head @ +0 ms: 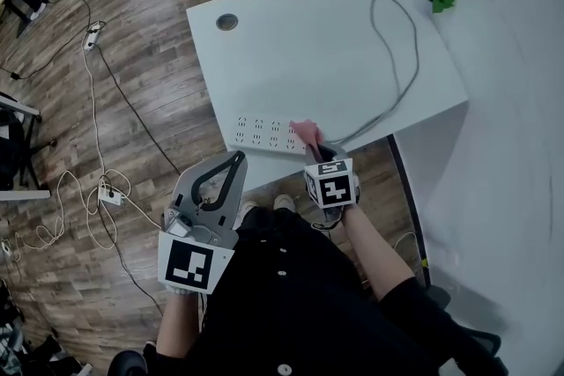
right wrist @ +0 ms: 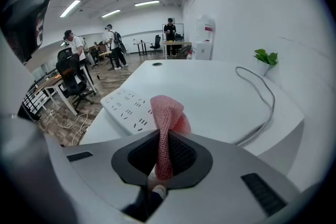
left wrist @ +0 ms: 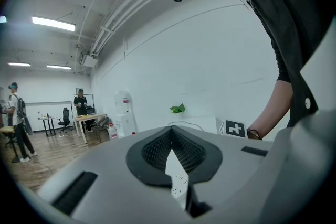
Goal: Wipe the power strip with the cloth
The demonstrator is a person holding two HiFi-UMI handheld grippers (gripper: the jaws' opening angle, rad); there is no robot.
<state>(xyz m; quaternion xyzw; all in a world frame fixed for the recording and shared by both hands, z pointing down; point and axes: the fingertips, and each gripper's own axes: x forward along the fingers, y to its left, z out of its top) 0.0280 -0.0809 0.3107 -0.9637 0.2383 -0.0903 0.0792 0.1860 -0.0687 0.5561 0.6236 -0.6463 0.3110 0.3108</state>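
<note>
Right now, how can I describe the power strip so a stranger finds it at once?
On the large white table, look along the near edge. The power strip lies flat there, a long white bar with rows of sockets; only it has the pink cloth at its right end.

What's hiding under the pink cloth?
The power strip's right end, on the table. The cloth, pinched in the right gripper, covers that end, so where the cable joins can't be seen.

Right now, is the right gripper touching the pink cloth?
Touching. The right gripper view shows the pink cloth pinched between the right gripper's shut jaws.
</note>
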